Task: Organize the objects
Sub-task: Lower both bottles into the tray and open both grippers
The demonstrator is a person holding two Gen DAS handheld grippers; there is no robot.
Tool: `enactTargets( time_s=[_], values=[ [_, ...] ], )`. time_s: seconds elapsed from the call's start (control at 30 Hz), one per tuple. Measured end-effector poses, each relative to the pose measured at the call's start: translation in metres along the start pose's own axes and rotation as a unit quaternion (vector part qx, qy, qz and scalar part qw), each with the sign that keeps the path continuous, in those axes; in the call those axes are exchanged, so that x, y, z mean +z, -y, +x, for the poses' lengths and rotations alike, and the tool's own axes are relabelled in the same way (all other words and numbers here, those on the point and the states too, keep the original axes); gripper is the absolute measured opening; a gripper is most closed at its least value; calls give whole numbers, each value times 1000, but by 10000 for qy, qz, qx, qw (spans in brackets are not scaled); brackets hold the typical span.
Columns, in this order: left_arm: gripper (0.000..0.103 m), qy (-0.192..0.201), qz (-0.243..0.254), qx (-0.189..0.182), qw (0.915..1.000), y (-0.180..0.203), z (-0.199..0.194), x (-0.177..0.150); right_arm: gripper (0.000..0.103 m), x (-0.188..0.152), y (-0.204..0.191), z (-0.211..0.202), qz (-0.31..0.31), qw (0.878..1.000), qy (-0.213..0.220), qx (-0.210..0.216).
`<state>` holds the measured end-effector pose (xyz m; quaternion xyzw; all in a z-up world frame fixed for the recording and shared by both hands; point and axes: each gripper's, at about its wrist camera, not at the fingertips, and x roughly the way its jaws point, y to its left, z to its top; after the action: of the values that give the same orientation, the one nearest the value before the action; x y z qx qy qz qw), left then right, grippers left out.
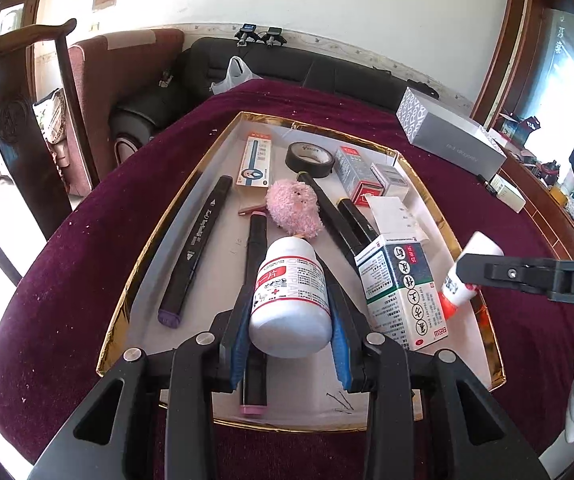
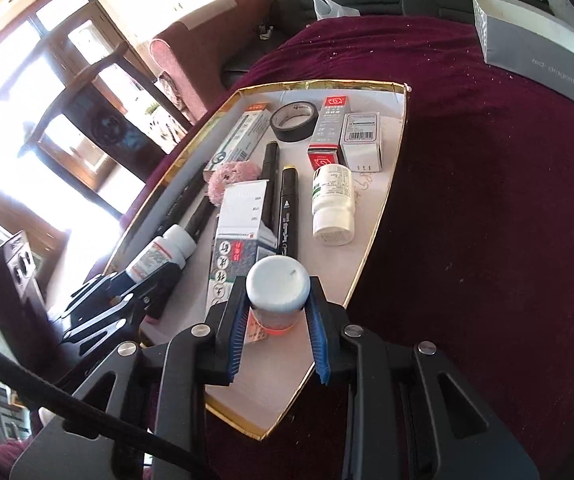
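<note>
Left tongs (image 1: 291, 300) clamped on a white pill bottle with a red label (image 1: 290, 297), blue pads (image 1: 340, 354) pressing both sides, bottle lying along the fingers, cap end pointing away, held over the near part of the tray (image 1: 125, 308). Right tongs (image 2: 275, 304) clamped on a smaller white-capped bottle with an orange-red label (image 2: 277, 294), cap facing the camera; from the left view it sits tilted at the tray's right edge (image 1: 463, 276). Tray is a shallow white box lid with gold rim, on a dark red cloth covering the desk (image 1: 87, 240). In the tray: black marker with purple cap (image 1: 195, 250) along the left side, second black marker with pink end (image 1: 254, 320) passing under the left-held bottle, pink fuzzy toy (image 1: 294, 210) mid-tray, two more black markers (image 1: 347, 220) to its right, open green-and-white medicine carton (image 1: 399, 284) just right of the left tongs. Far end: pen box (image 1: 254, 164), black tape roll (image 1: 310, 159), red-and-grey carton (image 1: 353, 174) touching a small white box (image 1: 391, 180). Right view also shows a third white bottle with a green label (image 2: 333, 204) lying flat near the tray's right edge, below the cartons. Grey box (image 1: 451, 138) sits on the cloth, well apart from the tray at far right.
</note>
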<state>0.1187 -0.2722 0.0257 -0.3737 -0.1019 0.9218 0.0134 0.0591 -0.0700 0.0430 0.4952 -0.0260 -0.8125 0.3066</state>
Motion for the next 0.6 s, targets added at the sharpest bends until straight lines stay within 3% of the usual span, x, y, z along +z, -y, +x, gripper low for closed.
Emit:
enactTargets(
  time_s=[0.17, 0.43, 0.5, 0.57, 0.6],
  values=[
    [30, 6, 41, 15, 10000, 0, 4, 1, 26, 9, -6, 12, -134, 9991, -36, -395],
    [33, -20, -69, 25, 10000, 0, 6, 4, 27, 16, -1, 24, 40, 9987, 21, -501],
    [43, -24, -44, 70, 10000, 1, 7, 4, 32, 17, -2, 17, 80, 9989, 188, -412],
    [54, 33, -4, 134, 9999, 4, 5, 5, 50, 17, -7, 8, 42, 9983, 365, -454],
    [56, 72, 7, 164, 9998, 5, 3, 6, 55, 16, -9, 3, 19, 9977, 476, -482]
  ],
)
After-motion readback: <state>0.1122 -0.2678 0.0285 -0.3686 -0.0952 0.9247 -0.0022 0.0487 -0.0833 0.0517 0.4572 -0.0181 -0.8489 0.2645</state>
